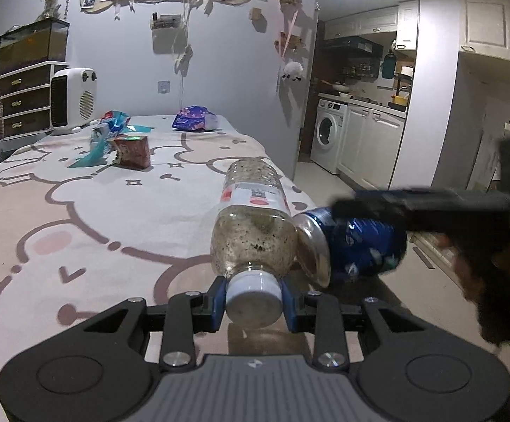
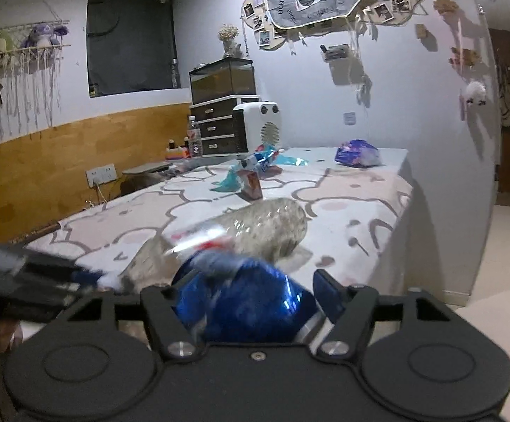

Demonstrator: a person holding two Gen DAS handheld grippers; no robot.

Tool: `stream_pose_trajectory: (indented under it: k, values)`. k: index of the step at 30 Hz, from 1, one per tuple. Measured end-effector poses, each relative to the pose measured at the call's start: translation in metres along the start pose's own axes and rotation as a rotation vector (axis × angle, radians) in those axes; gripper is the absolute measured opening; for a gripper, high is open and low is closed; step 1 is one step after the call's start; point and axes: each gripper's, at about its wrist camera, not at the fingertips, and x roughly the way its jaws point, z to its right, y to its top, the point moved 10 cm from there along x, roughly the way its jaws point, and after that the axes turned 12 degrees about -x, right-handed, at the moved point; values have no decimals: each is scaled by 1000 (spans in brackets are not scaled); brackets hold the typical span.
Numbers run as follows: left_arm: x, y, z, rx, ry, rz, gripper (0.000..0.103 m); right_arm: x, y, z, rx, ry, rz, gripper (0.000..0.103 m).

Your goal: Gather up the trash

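— On the counter's far left, what's lying there?
— A teal wrapper [image 1: 91, 154], a red carton [image 1: 131, 151], then a purple bag [image 1: 195, 118] near the wall.
— And closer in?
— The left gripper [image 1: 253, 304] is clamped on the white cap of a plastic bottle [image 1: 251, 221], held above the patterned cloth [image 1: 79, 218].
— To its right?
— The right gripper [image 2: 251, 292] holds a blue can [image 1: 353, 246], touching the bottle's side at the counter's edge.

Table [image 1: 79, 218] w/ cartoon cloth: red carton [image 1: 132, 152], teal wrappers [image 1: 109, 130], purple bag [image 1: 195, 118], prob. snacks.
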Motion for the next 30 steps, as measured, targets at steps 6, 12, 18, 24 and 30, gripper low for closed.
stream_pose_trajectory:
  k: [6, 12, 18, 24, 30]
  values:
    - [-16, -4, -14, -10, 19, 5, 34, 48, 20, -8, 42, 134, 4, 53]
    - [-23, 0, -32, -31, 52, 23, 34, 72, 32, -21, 16, 194, 35, 53]
    - [-21, -1, -35, -45, 57, 24, 34, 91, 36, -23, 14, 235, 37, 53]
    - [-13, 9, -36, -48, 68, 38, 34, 54, 42, -17, 39, 225, 73, 53]
    - [8, 23, -26, -38, 65, 38, 34, 0, 23, 1, 43, 75, 46, 57]
